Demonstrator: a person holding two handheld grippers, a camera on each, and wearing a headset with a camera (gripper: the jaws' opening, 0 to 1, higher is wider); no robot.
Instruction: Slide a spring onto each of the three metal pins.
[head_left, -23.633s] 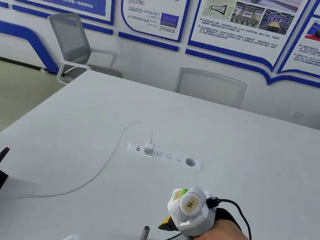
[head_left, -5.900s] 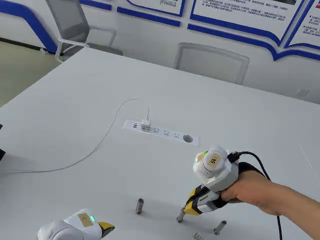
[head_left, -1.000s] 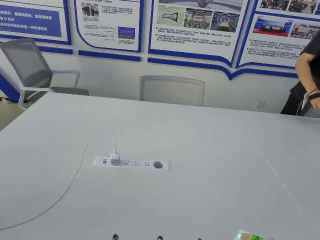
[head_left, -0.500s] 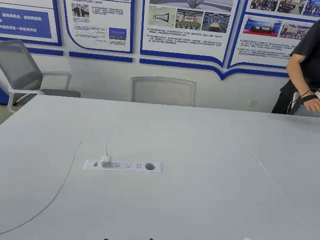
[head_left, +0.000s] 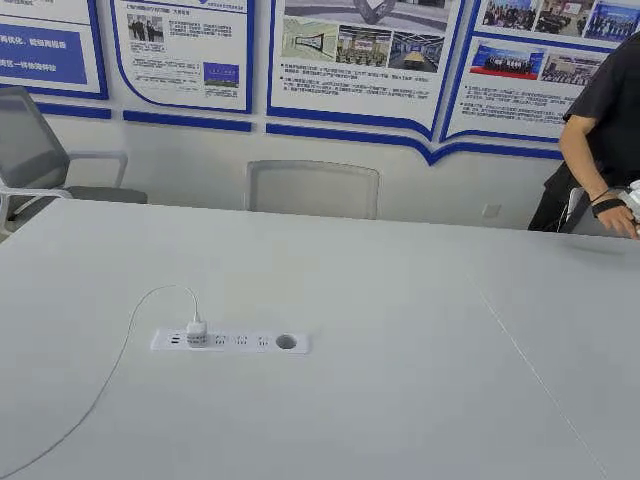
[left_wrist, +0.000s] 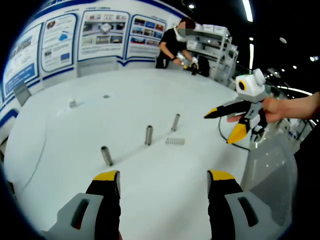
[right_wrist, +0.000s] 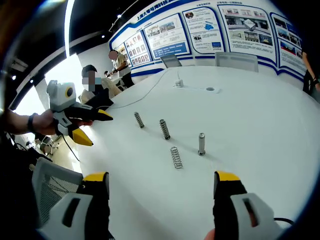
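Note:
In the right gripper view, three metal pins stand in a row on the white table (right_wrist: 260, 115). The far pin (right_wrist: 138, 119) and the middle pin (right_wrist: 164, 129) each carry a spring. The near right pin (right_wrist: 201, 143) is bare. A loose spring (right_wrist: 175, 157) lies flat beside it. My right gripper (right_wrist: 162, 200) is open, back from the pins. In the left gripper view the same pins (left_wrist: 148, 135) and the loose spring (left_wrist: 175, 141) lie ahead of my open left gripper (left_wrist: 162, 200). Each gripper view shows the other gripper held open in the air: the right gripper (left_wrist: 235, 120) and the left gripper (right_wrist: 85, 125).
A white power strip (head_left: 230, 341) with a plugged charger and a thin cable (head_left: 110, 370) lies mid-table. Grey chairs (head_left: 312, 188) stand along the far edge below wall posters. A person (head_left: 600, 120) stands at the table's far right. A mesh chair back (right_wrist: 50, 190) is near me.
The head camera has tilted up and panned, so the pin tops at the bottom edge a second ago are out of frame. Nothing on the table has visibly moved.

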